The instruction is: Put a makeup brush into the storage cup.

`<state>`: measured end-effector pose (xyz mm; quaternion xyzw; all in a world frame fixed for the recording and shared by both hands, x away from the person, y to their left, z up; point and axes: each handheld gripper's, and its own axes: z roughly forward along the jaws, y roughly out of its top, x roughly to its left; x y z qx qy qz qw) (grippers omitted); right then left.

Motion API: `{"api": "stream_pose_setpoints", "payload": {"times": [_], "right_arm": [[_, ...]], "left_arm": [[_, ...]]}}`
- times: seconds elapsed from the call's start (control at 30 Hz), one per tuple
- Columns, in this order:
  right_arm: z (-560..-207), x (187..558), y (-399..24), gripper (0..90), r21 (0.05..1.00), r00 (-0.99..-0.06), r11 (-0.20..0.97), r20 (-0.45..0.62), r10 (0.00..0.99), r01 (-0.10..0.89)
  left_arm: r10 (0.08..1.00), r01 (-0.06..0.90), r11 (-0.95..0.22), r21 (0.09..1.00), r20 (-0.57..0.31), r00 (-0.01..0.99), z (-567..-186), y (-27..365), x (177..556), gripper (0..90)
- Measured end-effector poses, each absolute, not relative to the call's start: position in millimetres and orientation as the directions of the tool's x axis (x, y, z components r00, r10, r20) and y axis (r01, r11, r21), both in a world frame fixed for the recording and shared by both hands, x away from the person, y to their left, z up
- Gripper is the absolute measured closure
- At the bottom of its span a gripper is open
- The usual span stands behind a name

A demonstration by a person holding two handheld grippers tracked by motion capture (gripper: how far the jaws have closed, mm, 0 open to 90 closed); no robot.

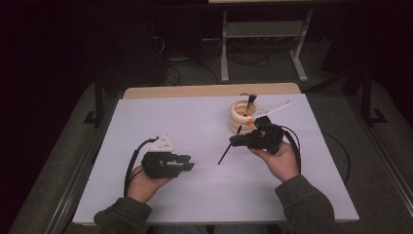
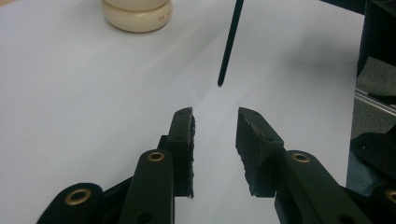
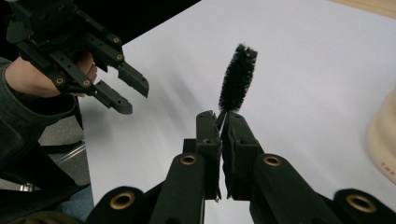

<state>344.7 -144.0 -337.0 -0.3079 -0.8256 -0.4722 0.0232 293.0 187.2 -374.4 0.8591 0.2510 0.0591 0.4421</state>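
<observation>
The right hand-held gripper (image 3: pixel 220 123) is pinching a thin black brush (image 3: pixel 237 79) near its bristle end, jaws pressed tight on the stem just below the bristles, which are sticking out past the tips. In the high view that same right hand-held gripper (image 1: pixel 234 142) is sitting right of centre over the white counter (image 1: pixel 160 117), just near of the cream ringed holder (image 1: pixel 242 117), and the brush's long dark handle (image 1: pixel 227 150) is slanting down and to the left, its tip close to the counter. The holder is already carrying another brush and a white-handled tool.

The left hand-held gripper (image 2: pixel 215 135) is standing partly open with nothing between its pads, aimed across the counter at the handle's free end (image 2: pixel 229 51); in the high view the left hand-held gripper (image 1: pixel 187 162) is lying at the near left, apart from the brush.

The step in hand looks like a handover or a regrip of the brush. To do it well, the left jaws should be brought squarely around the handle some way up from its tip and closed before the right pair lets go, so the thin rod is not swinging or dropping. Keeping the bristles off the counter and clear of the holder's rim should help a clean placement.
</observation>
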Motion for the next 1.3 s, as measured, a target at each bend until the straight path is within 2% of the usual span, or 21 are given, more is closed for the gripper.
{"api": "stream_pose_setpoints", "payload": {"times": [0.37,0.5,1.3], "right_arm": [[-332.2,348.9,-154.7,84.6,0.765,-0.805,0.363,0.324,0.496,0.532],[-328.7,351.7,-156.7,84.6,0.763,-0.803,0.366,0.319,0.504,0.533],[-294.9,364.5,-168.5,84.6,0.766,-0.777,0.360,0.275,0.566,0.533]], "left_arm": [[0.517,0.393,-0.457,0.798,-0.121,0.847,-378.7,205.0,286.5,62.5],[0.521,0.415,-0.436,0.799,-0.152,0.840,-380.9,209.2,285.2,60.1],[0.550,0.402,-0.460,0.791,-0.101,0.829,-383.9,222.7,270.4,50.3]]}}
